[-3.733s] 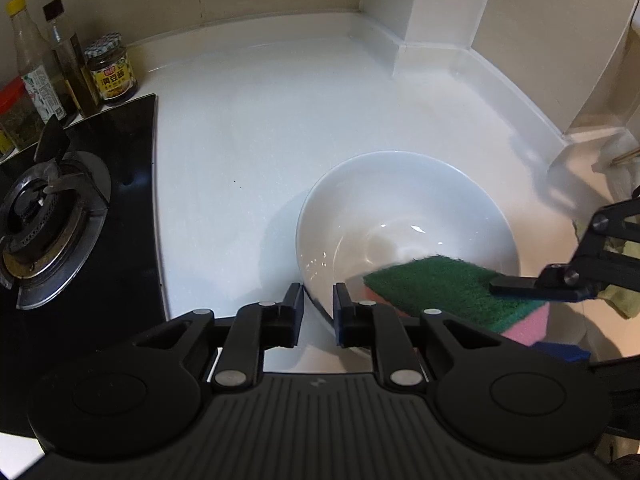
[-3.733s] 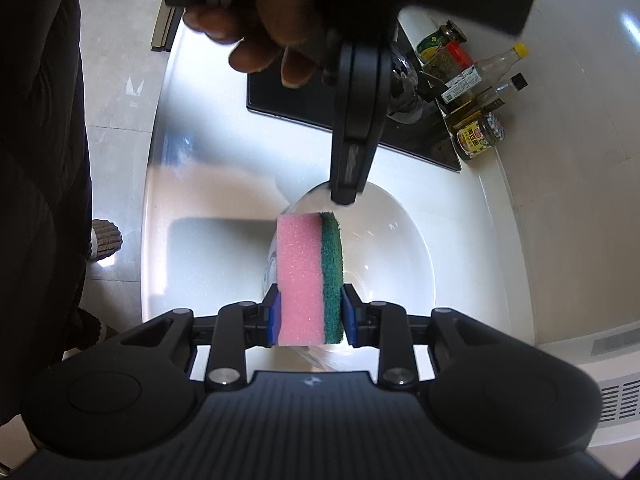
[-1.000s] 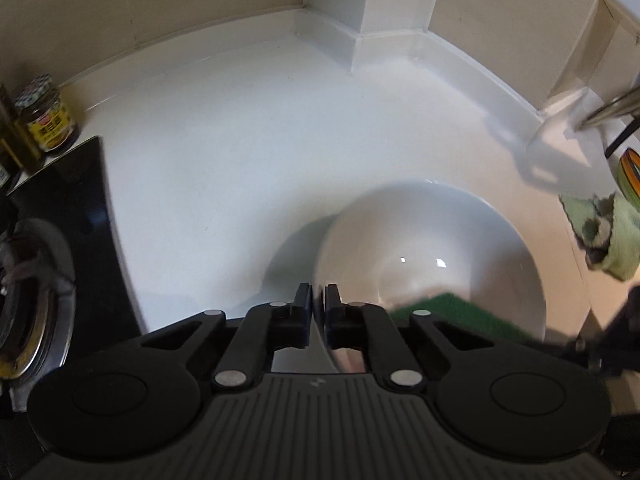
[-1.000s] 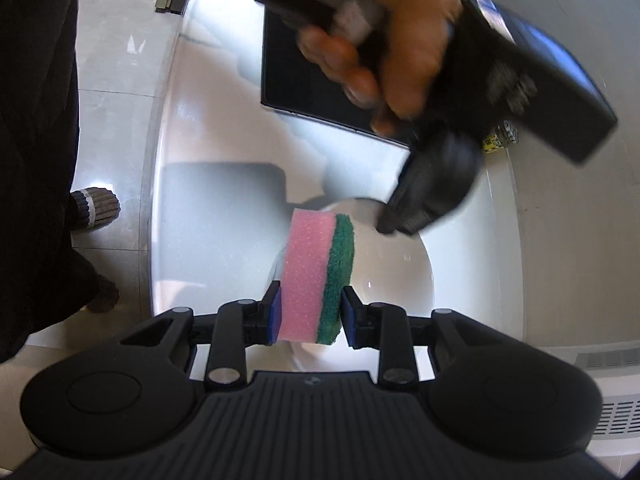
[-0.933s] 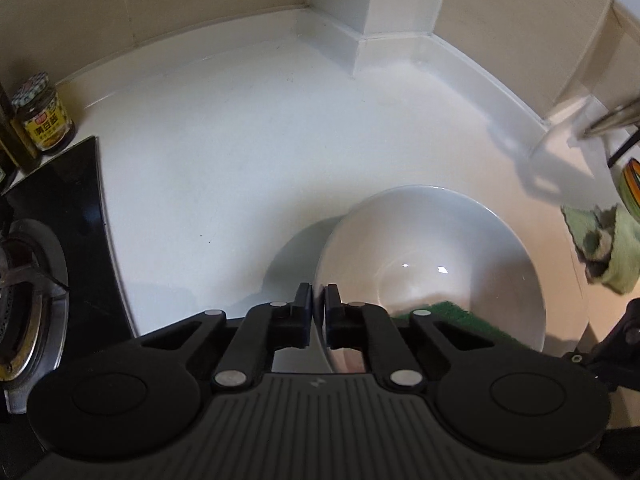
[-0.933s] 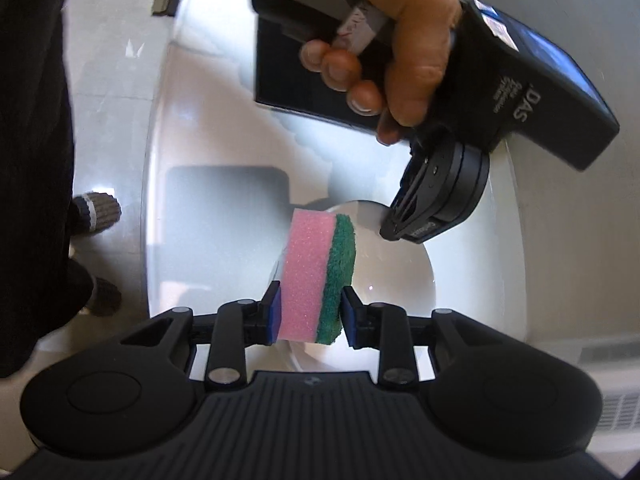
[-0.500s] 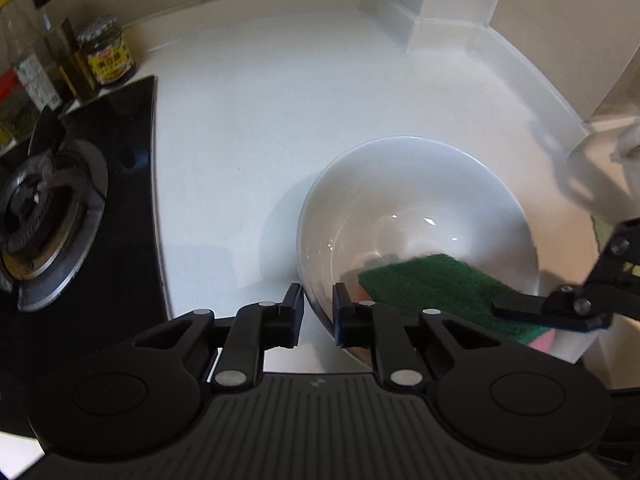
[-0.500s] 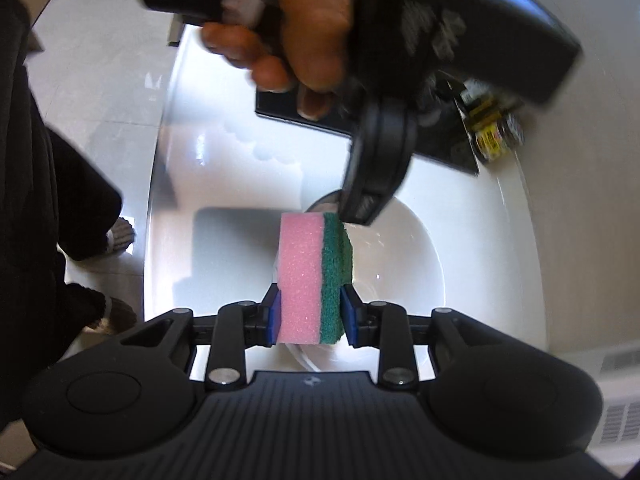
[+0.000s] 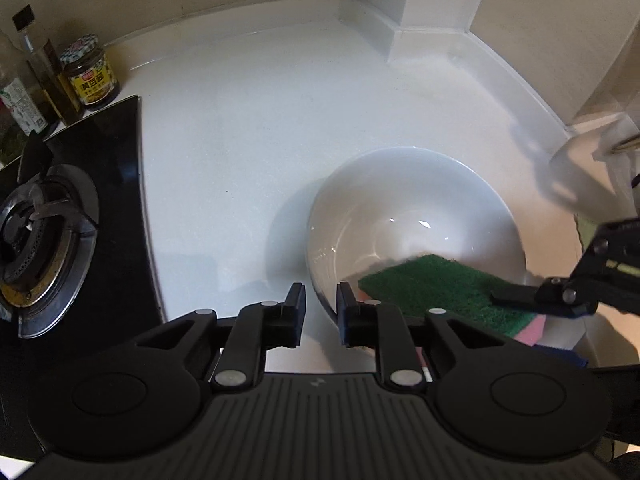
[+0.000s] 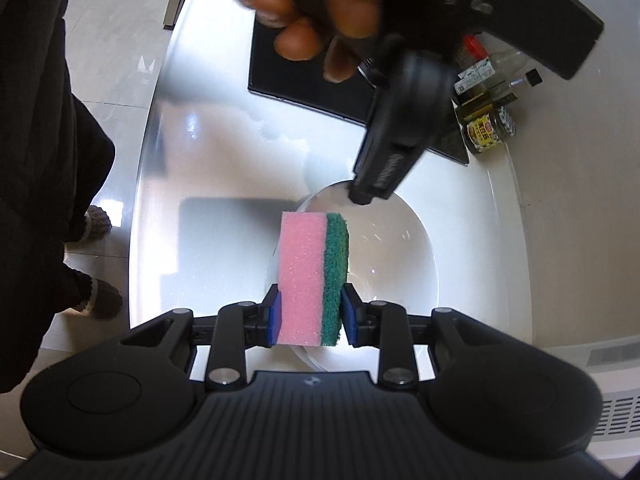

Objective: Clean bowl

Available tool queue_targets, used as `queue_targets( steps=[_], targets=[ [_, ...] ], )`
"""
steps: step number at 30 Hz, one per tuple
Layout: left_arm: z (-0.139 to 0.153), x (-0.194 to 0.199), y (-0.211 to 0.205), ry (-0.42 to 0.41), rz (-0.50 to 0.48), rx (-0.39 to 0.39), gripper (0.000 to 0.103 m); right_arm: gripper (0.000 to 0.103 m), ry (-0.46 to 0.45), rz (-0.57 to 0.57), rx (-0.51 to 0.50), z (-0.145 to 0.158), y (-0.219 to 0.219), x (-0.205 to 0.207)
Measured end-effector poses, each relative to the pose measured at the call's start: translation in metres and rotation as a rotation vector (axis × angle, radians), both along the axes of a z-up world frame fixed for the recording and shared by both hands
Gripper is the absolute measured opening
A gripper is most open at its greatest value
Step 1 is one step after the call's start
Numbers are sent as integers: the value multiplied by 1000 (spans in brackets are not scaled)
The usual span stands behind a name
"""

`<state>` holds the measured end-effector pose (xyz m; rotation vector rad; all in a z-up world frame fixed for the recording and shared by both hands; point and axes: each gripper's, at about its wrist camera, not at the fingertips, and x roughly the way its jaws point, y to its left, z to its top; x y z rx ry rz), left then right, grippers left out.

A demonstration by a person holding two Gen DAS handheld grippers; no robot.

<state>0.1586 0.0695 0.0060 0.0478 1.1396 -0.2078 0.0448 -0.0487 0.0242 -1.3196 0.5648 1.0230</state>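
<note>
bowl [image 9: 416, 216]: white, glossy, round, deep; sits upright on the counter, mouth up, right of the hob. No long axis. Two small glints near the bottom.
bowl rim: near-left edge runs between the left gripper's fingers; in the right wrist view the fingertips sit right at the rim. Touching or just clear of it, can't tell from either view.
sponge [image 10: 313, 276]: rectangular block, two layers, pink open-pore foam plus a thinner dark-green scouring pad. Long axis runs along the right gripper's fingers, far end down into the bowl. In the left wrist view the green face is up and the pink layer peeks out beneath at the right.
sponge position: over the bowl's near-right inner wall, tip short of the centre; actual contact with the wall is hidden.
right gripper [image 10: 310, 315]: clenched on the sponge, blue pads pressing the pink face on one side and the green face on the other. Black plastic body, ribbed top.
left gripper [image 9: 320, 312]: jaws opening, a clear gap showing, the bowl's rim in the gap, pads not pressing it. Same black build, blue pads.
hand [image 10: 320, 4]: bare, wrapped round the left gripper's handle above the bowl, motion-blurred.
counter [image 9: 248, 128]: white, smooth, faintly speckled, curved upstand at the back.
hob [image 9: 100, 184]: black glass, round metal burner, left of the bowl.
jar [image 9: 91, 76]: dark contents, yellow label, patterned lid, with the bottles [image 9: 44, 76] at the hob's back corner.
cloth [image 9: 586, 230]: greenish, only an edge showing at the right.
</note>
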Motion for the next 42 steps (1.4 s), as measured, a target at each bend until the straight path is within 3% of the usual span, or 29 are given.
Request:
queue_targets(
  steps=[8, 10, 12, 17, 25, 29, 33, 37, 42],
  targets=[
    [-7, 35, -10, 19, -132, 22, 8, 26, -2, -37, -47, 3, 7, -2],
    [-7, 34, -11, 21, -131, 25, 10, 26, 2, -63, -52, 2, 11, -1],
    [-6, 27, -8, 13, -122, 25, 19, 26, 7, -84, -49, 1, 13, 0],
    [-4, 10, 2, -17, -141, -12, 19, 26, 23, -159, -14, 1, 12, 2],
    [-7, 26, -4, -42, -211, -19, 9, 26, 1, -38, -94, -1, 10, -8],
    [-6, 28, -3, -8, -103, -11, 17, 26, 1, -5, -141, -4, -1, 0],
    [0, 0, 2, -17, -21, -10, 16, 26, 20, 1, -115, -1, -8, 6],
    [-13, -12, -1, -50, -9, -4, 17, 26, 45, -1, -56, 3, -14, 12],
    [-23, -3, -1, -22, -19, -27, 10, 26, 84, -100, -26, 7, -14, 21]
  ],
)
